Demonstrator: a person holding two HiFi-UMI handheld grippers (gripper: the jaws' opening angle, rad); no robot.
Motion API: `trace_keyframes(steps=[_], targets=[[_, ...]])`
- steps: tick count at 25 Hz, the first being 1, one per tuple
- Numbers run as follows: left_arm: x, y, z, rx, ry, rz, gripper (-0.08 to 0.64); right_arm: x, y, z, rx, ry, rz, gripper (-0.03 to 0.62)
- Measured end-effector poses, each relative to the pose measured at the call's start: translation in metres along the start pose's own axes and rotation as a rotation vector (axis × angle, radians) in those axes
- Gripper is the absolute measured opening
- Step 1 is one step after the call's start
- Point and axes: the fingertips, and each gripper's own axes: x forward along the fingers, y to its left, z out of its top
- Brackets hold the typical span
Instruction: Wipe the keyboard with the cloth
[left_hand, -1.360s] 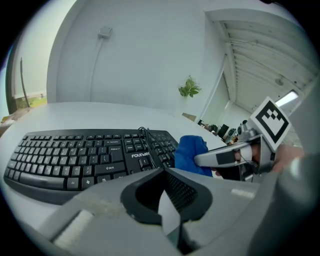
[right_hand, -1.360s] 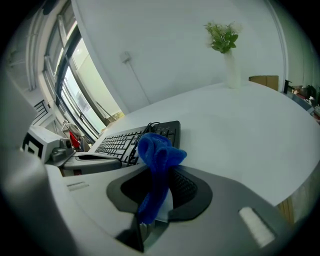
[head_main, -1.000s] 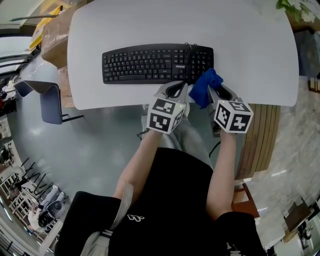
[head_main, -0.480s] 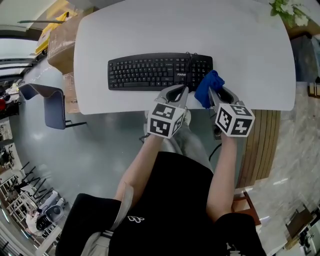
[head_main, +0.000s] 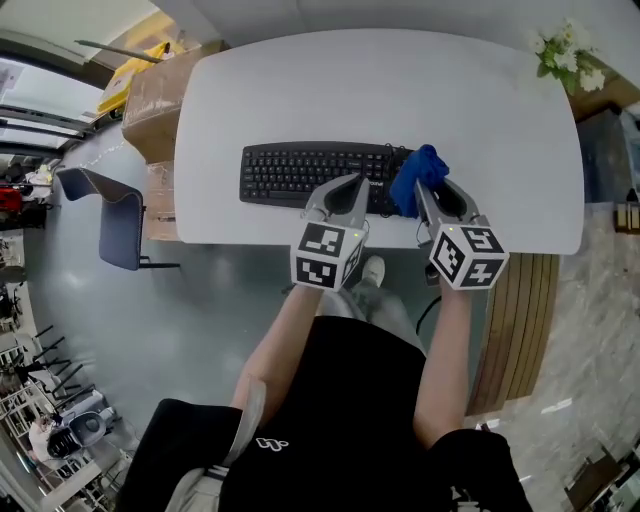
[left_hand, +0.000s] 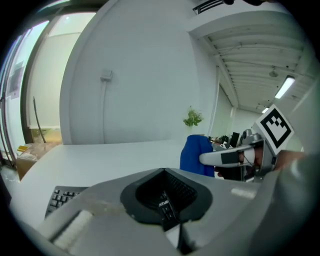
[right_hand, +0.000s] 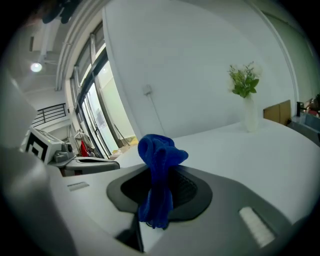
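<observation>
Both hover at the table's (head_main: 500, 215) near edge: the left gripper (head_main: 354, 190) pinched shut on nothing, the right gripper (head_main: 424, 190) clamping the bunched blue cloth (head_main: 417, 172). Just ahead of their tips lies the keyboard (head_main: 300, 172), with the cloth at its right end. Beyond it, open tabletop runs to a plant (head_main: 566, 56) far right.

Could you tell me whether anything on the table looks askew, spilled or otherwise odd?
Nothing stands out. The keyboard lies flat on the table, roughly parallel to its near edge, with no spill around it. The blue cloth is bunched in the shut jaws of the right hand-held gripper, and the flowers at the far corner stand upright.
</observation>
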Motion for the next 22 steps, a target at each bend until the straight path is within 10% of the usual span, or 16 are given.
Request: trace_keyframes(steps=[13,22], targets=[[-0.055,0.047,0.139,0.026,-0.348,0.145,-0.002,-0.008,0.077,0.138,-0.173,-0.309,0.160,0.097],[-0.108,0.035,0.225,0.078,-0.551,0.119,-0.002,-0.043,0.106,0.206,-0.286,-0.462,0.112,0.094]])
